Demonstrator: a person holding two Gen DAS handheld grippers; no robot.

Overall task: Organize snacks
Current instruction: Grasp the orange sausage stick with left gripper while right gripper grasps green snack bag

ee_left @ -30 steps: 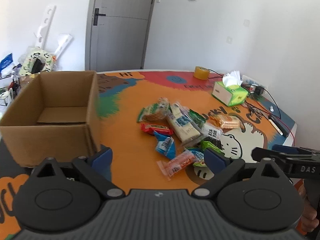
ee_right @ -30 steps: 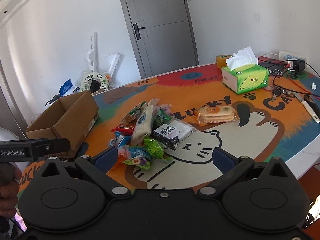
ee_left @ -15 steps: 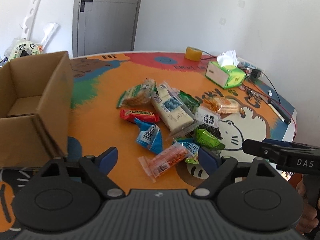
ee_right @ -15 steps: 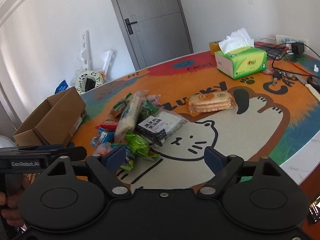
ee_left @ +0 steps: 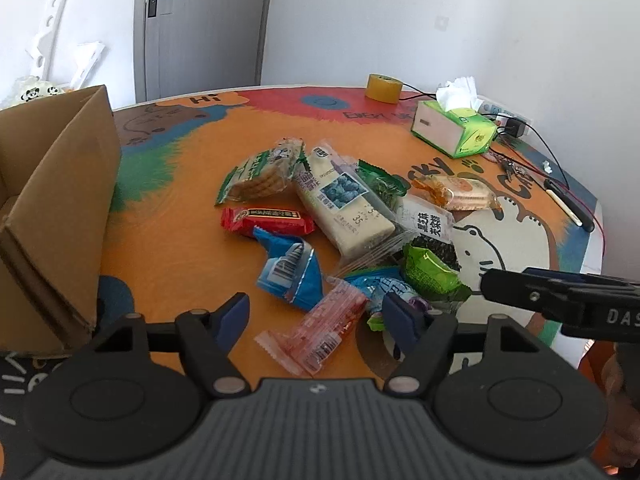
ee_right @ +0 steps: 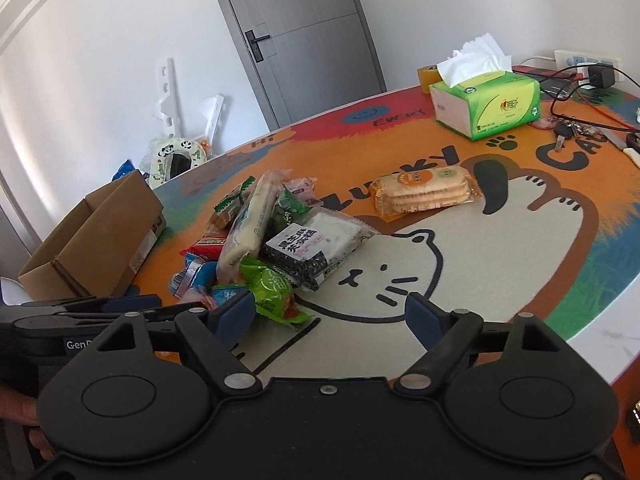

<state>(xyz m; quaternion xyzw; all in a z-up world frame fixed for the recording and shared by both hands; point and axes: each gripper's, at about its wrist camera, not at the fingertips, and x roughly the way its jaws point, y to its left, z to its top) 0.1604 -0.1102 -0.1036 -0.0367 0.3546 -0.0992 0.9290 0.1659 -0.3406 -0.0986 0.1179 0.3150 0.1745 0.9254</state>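
Both claws have dropped closer to the snack pile, their jaws just narrowing. Left claw (ee_left: 316,314) hangs partly open and empty, with the pink clear wrapper (ee_left: 320,330) lying between its fingers, unpinched. Right claw (ee_right: 332,316) is wider, gripping nothing, over the cat print beside the green packet (ee_right: 272,290). Farther left on the worktop (ee_left: 168,232) stands the cardboard box (ee_left: 60,208).
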